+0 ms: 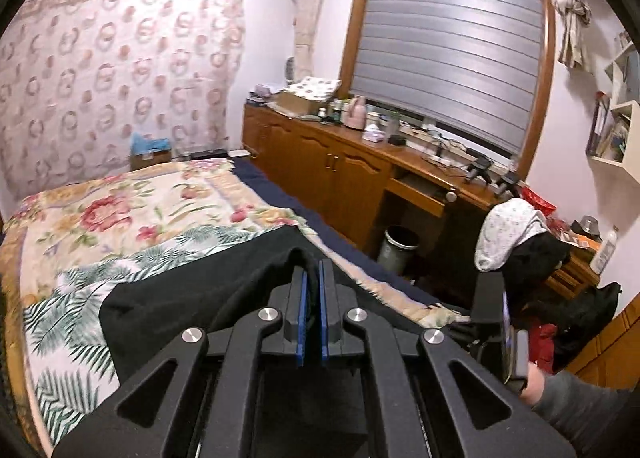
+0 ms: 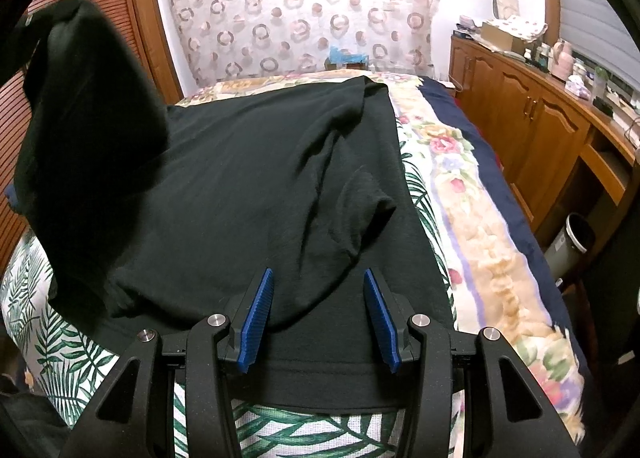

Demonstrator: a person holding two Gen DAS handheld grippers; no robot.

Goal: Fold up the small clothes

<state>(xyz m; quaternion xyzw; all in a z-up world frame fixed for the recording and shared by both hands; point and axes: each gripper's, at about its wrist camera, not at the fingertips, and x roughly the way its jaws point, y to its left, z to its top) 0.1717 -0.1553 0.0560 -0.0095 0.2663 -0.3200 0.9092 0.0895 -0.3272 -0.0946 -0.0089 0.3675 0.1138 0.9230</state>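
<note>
While the black T-shirt lies spread over the floral bedspread, one side of it is lifted clear of the bed: in the right wrist view that portion hangs as a dark raised flap at upper left. Judged purpose: carrying this side across the body of the garment for a lengthwise fold.

Left gripper: jaws pinched nearly together, black fabric peaking up between the blue pads. Reads as a clamp on the shirt's edge. Cloth drapes from the fingertips down and left onto the bedspread.

Right gripper: jaws stand apart, roughly half spread, nothing pinched. The blue pads sit low over the near hem region of the shirt; whether they touch the cloth cannot be told. Judged role: poised to pin or anchor the hem while the other side travels.

Position of garment: right sleeve lies folded inward on the torso, just beyond the right gripper's tips. Hem edge runs beneath and behind those tips. Shirt sits toward the bed's near end, wooden cabinets well apart at right.

A person's hand in a grey sleeve shows at the lower right of the left wrist view.
</note>
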